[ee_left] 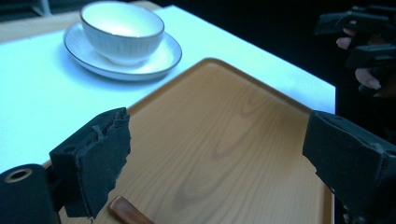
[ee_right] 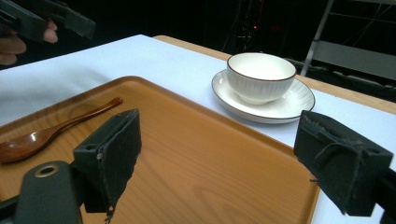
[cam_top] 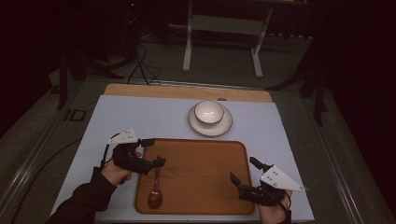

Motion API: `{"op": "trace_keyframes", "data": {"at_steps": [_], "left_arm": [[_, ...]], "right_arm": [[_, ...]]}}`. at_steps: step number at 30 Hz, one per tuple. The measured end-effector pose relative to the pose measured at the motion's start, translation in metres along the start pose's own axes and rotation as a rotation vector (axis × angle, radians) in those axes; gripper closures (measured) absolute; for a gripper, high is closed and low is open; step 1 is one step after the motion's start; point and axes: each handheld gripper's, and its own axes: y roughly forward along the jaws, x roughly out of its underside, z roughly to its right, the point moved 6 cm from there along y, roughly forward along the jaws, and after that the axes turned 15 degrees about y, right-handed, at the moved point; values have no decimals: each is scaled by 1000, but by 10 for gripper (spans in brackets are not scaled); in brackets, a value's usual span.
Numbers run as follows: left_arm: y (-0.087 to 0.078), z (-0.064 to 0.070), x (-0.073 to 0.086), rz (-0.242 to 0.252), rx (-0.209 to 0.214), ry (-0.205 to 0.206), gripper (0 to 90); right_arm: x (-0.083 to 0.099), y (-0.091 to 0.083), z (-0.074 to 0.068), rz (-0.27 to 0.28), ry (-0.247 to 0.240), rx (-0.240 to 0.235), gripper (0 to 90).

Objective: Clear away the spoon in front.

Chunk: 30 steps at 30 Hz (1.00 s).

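Landmark: wooden tray point(cam_top: 201, 175), rectangular with rounded corners, lying on a white table cover point(cam_top: 140, 116).

Item 1: wooden spoon point(cam_top: 155, 189), dark brown, lying flat inside the tray along its left edge, bowl end toward the person, handle pointing toward the tray's far side. In the right gripper view the spoon point(ee_right: 51, 128) lies on the tray floor, touching nothing else.

Item 2: left gripper point(cam_top: 156, 151), held over the tray's left edge, above the spoon's handle end. Jaws wide apart, nothing between them. In the left gripper view the handle tip point(ee_left: 128, 212) shows low, just beside the left-hand jaw, apart from it.

Item 3: right gripper point(cam_top: 243, 172), at the tray's right edge near the person's corner. Jaws wide apart, holding nothing.

Item 4: white bowl point(cam_top: 208, 112), upright, standing on a white saucer point(cam_top: 224, 125), just beyond the tray's far edge, on the cover.
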Motion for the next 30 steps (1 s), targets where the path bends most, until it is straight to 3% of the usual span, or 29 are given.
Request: {"op": "trace_keyframes", "data": {"at_steps": [3,12,22,25,30], "left_arm": [[-6,4,-1,8,-20,26,75],[-17,9,4,16,-22,23,75],[-26,18,18,26,-26,2,75],[-29,19,22,20,-53,9,66],[-33,22,28,22,-54,-11,30]], "right_arm": [[-1,0,0,4,0,0,149],[-1,0,1,3,-1,1,149],[0,1,1,0,-3,1,149],[0,1,1,-1,-3,2,149],[0,1,1,-1,-4,2,149]]}}
